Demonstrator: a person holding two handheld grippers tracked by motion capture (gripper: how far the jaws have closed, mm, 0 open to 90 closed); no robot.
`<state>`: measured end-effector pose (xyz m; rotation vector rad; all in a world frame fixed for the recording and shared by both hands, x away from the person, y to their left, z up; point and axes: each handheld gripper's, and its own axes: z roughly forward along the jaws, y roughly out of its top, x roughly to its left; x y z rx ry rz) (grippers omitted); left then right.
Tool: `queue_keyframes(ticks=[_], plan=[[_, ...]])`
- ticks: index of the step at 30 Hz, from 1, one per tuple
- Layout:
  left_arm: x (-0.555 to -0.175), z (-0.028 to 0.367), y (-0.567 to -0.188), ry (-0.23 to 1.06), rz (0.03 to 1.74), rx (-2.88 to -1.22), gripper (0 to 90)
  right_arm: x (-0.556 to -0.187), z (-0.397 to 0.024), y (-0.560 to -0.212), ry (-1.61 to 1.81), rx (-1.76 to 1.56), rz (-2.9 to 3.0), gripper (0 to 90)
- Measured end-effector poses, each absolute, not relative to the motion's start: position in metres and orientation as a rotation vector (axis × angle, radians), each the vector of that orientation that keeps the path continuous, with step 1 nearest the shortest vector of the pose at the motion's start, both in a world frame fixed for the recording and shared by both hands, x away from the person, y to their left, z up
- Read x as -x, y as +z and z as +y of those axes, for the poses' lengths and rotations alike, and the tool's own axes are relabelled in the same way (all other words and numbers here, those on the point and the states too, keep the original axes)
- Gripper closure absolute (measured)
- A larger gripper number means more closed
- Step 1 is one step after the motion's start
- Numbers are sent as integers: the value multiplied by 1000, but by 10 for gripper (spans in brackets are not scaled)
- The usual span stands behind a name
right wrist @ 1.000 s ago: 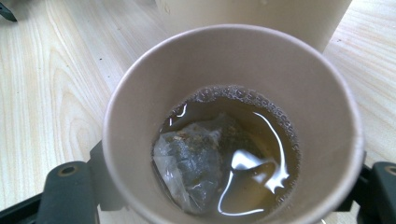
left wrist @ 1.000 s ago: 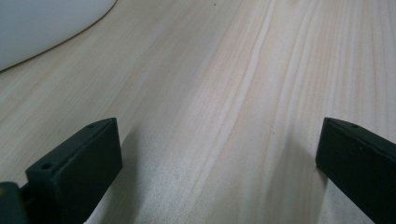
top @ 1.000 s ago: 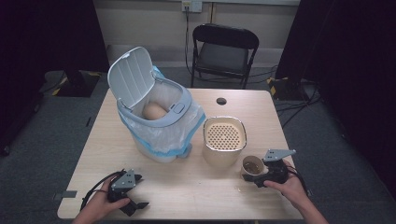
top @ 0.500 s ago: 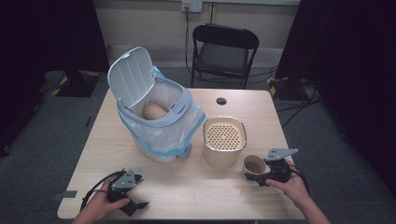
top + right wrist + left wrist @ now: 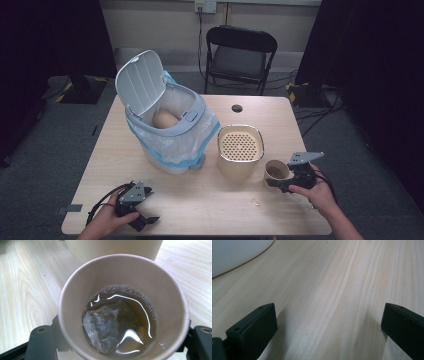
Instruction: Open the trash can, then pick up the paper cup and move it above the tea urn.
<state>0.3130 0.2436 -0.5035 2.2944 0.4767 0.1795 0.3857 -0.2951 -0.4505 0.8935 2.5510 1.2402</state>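
Note:
A brown paper cup (image 5: 276,171) stands on the table at the front right, just right of a beige container (image 5: 240,146) with a perforated top. In the right gripper view the cup (image 5: 122,285) holds dark tea and a soaked tea bag (image 5: 107,325). My right gripper (image 5: 279,181) is open, one black jaw on either side of the cup; the rim hides whether they touch it. My left gripper (image 5: 150,206) rests on the table at the front left, open, with bare wood between its jaws.
A white bin (image 5: 170,125) with its lid up and a plastic liner stands at the table's back left, a tan object inside. Its pale base (image 5: 234,252) shows ahead of the left gripper. A small black disc (image 5: 237,108) lies near the far edge. A folding chair (image 5: 240,55) stands behind the table.

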Motion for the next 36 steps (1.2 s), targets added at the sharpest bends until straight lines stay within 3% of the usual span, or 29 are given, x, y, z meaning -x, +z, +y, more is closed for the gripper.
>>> queue_keyframes(ticks=[36], plan=[[-312,243,-503,183,488,-2294,0,-453,-323,-418,1159,-1019,2399,273]])
